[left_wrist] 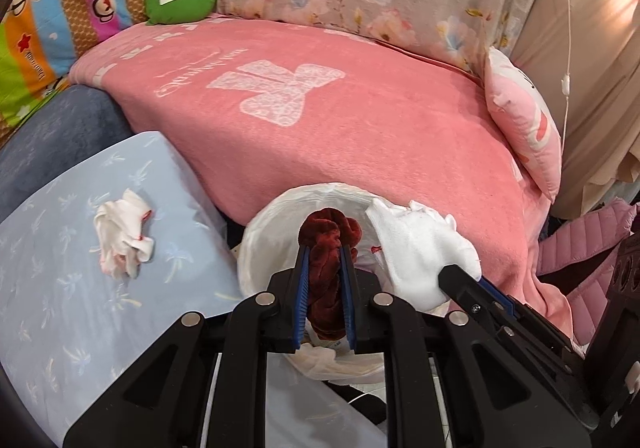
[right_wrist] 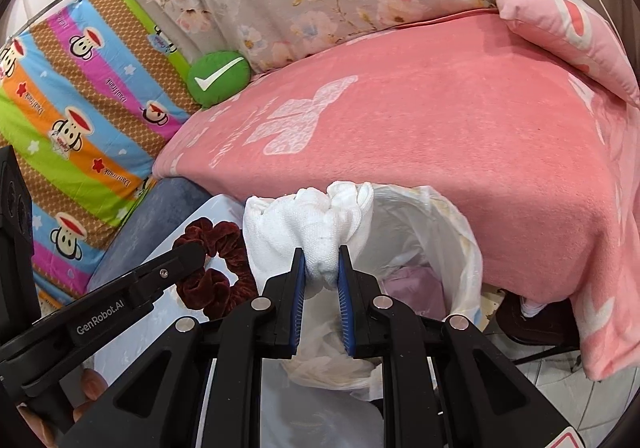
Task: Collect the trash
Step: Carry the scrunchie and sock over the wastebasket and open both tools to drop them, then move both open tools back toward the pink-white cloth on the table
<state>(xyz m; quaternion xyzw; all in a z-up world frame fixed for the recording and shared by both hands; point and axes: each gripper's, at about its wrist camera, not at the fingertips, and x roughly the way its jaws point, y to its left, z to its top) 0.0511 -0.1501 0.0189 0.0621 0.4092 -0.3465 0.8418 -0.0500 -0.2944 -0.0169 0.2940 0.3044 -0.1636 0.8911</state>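
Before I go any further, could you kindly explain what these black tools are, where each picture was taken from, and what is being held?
These are two hand-held grippers, each carried by a person, with a fisheye camera looking forward along its two fingers. One picture comes from the left gripper, the other from the right gripper. The left one is shut on a dark red scrunchie; the right one is shut on a white cloth. Both hang over a bin lined with a white bag, beside a bed with a pink blanket. A crumpled tissue with red marks lies on the pale blue sheet.
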